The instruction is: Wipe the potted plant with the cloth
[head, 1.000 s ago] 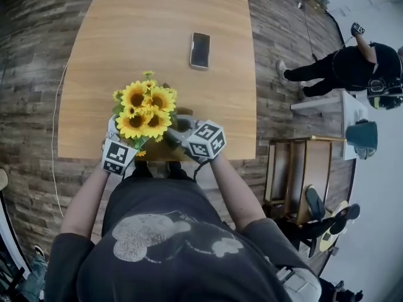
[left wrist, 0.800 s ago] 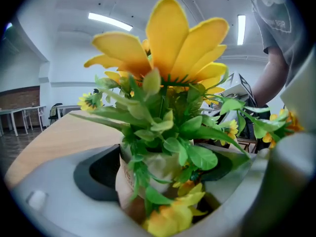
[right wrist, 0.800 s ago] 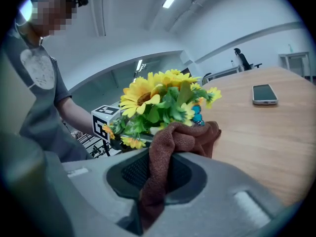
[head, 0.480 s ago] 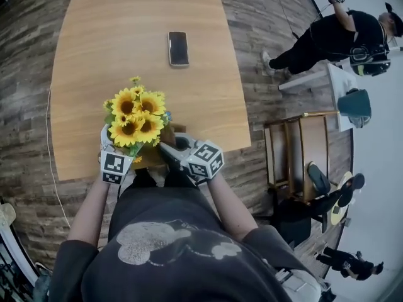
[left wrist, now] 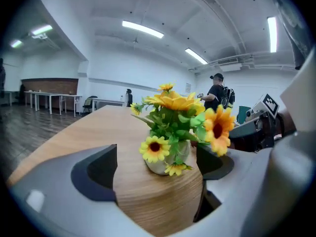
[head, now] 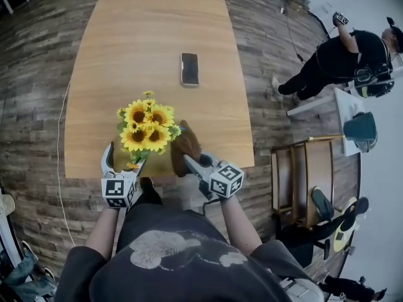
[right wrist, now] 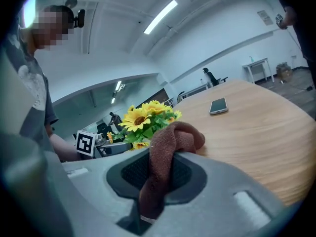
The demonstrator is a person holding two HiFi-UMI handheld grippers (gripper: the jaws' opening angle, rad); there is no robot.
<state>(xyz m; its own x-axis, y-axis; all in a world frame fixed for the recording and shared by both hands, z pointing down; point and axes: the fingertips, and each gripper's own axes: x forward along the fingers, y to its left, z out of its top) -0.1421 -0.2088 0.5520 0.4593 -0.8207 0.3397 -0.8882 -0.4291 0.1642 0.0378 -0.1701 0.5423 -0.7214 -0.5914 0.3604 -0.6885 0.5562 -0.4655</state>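
Noted plant point(head: 146, 129) at 6 o'clock on table point(head: 126, 43), close to the near edge. Noted left gripper point(head: 124, 158) at 7 o'clock of plant, jaws wide and opening; pot point(left wrist: 159, 166) sits beyond the gap, pads clear of it. Noted right gripper point(head: 189, 161) at 4 o'clock of plant, clamped on cloth point(head: 184, 145), which bulges past the jaw tips.

Steady pot with left jaws before wiping; probably light and easily tipped. Bring cloth in from 4 o'clock, using the bulge only. Stroke leaves and petals outward, gently.

Cannot see pot from the head view: buried under blooms. Cannot see far side of plant.
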